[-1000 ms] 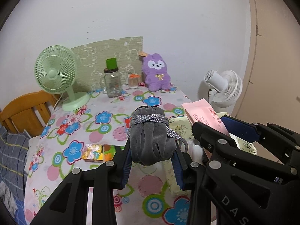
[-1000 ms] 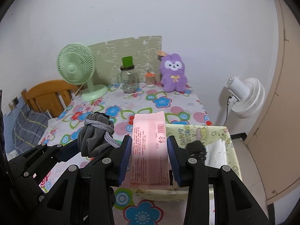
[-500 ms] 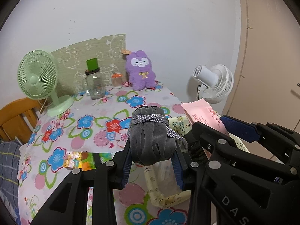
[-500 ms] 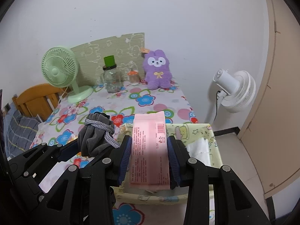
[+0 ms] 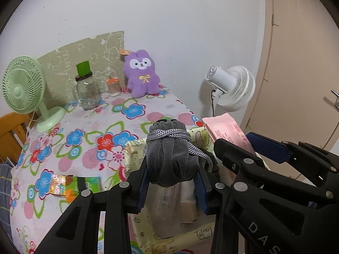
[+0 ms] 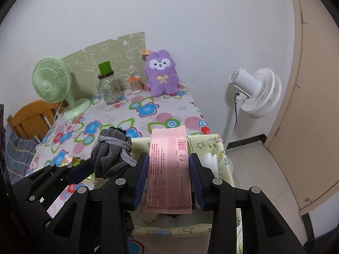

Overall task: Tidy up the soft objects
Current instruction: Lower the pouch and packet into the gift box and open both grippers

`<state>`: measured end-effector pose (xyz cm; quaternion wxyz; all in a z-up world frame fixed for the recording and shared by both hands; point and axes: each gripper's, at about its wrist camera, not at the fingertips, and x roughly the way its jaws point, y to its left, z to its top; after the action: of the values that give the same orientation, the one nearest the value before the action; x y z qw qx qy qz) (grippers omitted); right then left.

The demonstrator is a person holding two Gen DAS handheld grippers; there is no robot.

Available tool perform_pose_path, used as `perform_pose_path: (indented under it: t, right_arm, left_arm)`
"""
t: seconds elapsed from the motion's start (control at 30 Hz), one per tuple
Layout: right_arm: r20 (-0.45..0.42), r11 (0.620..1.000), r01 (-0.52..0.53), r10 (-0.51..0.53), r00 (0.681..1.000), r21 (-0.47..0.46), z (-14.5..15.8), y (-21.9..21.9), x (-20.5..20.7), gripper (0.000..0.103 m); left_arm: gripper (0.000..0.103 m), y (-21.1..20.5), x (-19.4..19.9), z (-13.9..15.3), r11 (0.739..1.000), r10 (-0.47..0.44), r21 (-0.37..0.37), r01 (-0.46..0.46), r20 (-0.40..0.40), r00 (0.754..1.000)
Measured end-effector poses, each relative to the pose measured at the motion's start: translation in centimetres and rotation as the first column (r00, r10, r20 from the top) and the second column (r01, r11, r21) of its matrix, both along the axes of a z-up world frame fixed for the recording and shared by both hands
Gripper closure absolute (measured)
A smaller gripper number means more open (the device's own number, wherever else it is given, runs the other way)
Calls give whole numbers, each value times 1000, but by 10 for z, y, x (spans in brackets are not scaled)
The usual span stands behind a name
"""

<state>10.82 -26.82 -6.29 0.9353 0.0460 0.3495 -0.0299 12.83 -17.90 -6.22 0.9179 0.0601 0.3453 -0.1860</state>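
Grey pouch (image 5: pixel 172 158) clamped in left tongs (image 5: pixel 172 187); pink packet (image 6: pixel 168 169) in right tongs (image 6: pixel 168 182).

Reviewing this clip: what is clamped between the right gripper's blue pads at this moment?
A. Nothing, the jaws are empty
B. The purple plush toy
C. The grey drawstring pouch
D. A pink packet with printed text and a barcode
D: in the right wrist view the pink packet sits clamped between the right gripper pads, while the grey drawstring pouch is in the left gripper.
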Motion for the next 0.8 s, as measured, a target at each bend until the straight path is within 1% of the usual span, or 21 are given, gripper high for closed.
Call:
perform_pose_path:
  t: [0.27,0.33,0.4,0.43,0.5,0.7,0.8]
  right_arm:
    - [-37,1000,22,-21,999,17,-16,-14,12,60]
    - [-48,999,24,-23,999,21,-21,-17,14,60]
    - [-55,999,22,-20,998,26,-24,-18,17,60]
    - [-58,999,20,-18,998,30,-26,-18,18,60]
    - [-62,999,16,-14,998,38,-29,-18,20,60]
    - [-76,998,3,2,997,67,-35,-17,29,60]
    - [-79,997,-8,15,997,82,-37,-15,30,60]
  left_arm:
    - [60,-14,11,-14,1000,-13,20,13,-19,1000]
    - [56,-16,13,-18,999,-14,33,15,-26,1000]
    - [46,-17,17,-21,999,-9,41,11,-38,999]
    - [44,-17,18,-22,999,-4,47,6,-43,999]
    - [37,-17,19,-24,999,-1,54,3,-45,999]
    - [29,-15,20,-26,998,6,68,-2,-51,999]
    - [28,-13,21,-26,997,10,72,-6,-52,999]
